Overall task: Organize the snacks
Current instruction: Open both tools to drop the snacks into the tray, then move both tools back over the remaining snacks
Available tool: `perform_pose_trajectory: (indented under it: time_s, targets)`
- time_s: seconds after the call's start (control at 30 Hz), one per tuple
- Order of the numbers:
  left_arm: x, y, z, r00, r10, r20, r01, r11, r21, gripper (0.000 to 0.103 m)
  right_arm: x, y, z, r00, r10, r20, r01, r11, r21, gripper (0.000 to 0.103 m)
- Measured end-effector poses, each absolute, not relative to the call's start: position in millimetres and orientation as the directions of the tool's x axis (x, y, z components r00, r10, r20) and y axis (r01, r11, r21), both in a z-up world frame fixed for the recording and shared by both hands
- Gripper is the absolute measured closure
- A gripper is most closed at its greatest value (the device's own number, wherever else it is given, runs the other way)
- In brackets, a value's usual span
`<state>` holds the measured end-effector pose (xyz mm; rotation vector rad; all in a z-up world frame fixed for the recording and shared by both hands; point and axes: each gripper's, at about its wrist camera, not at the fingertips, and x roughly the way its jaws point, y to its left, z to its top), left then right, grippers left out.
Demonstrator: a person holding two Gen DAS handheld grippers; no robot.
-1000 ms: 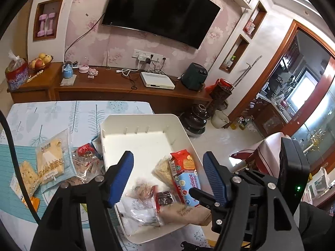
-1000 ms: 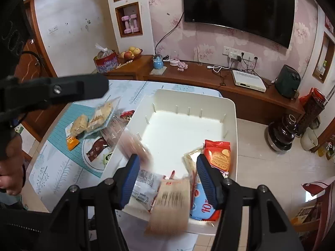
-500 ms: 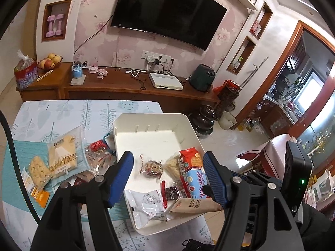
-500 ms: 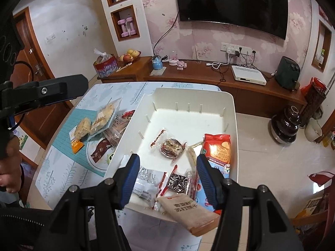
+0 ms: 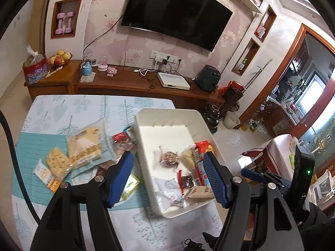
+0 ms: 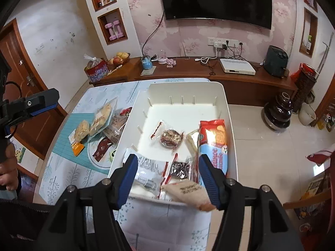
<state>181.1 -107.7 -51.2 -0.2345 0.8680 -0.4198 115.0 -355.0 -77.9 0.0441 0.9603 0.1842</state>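
above the bin (image 6: 229,113), both tongs (image 6: 167,175) hover agape.

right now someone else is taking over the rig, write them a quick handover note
Left gripper: open, holding nothing, above the table near the bin's left edge.
Right gripper: open, holding nothing, over the near end of the white bin.
In the bin: red and blue biscuit pack, round chocolate snack, clear wrapper, brown packet hanging over the near rim.
On the table, left of the bin: large cake pack, cracker pack, green sachet, some more small packs.
Left: move those into the bin.
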Motion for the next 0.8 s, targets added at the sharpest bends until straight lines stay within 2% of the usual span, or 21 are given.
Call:
perform_pose_trajectory:
  time_s: [0.07, 0.27, 0.8]
  targets:
    - [178, -95, -52, 0.568, -0.445, -0.692, 0.258, 0.895, -0.364, 0.030, 109, -350, -80, 0.551, 0.170, -0.817, -0.116, 0.985, 0.128, 0.039]
    - [173, -49, -59, 0.538, -0.428, -0.726, 0.234, 0.904, -0.359, 0.027, 95, -329, -86, 0.525, 0.154, -0.837, -0.033, 0.986, 0.161, 0.038]
    - [174, 69, -81, 0.459, -0.406, -0.790, 0.232, 0.913, -0.334, 0.026, 70, -235, -113, 0.493, 0.160, -0.855, 0.143, 0.955, 0.261, 0.038]
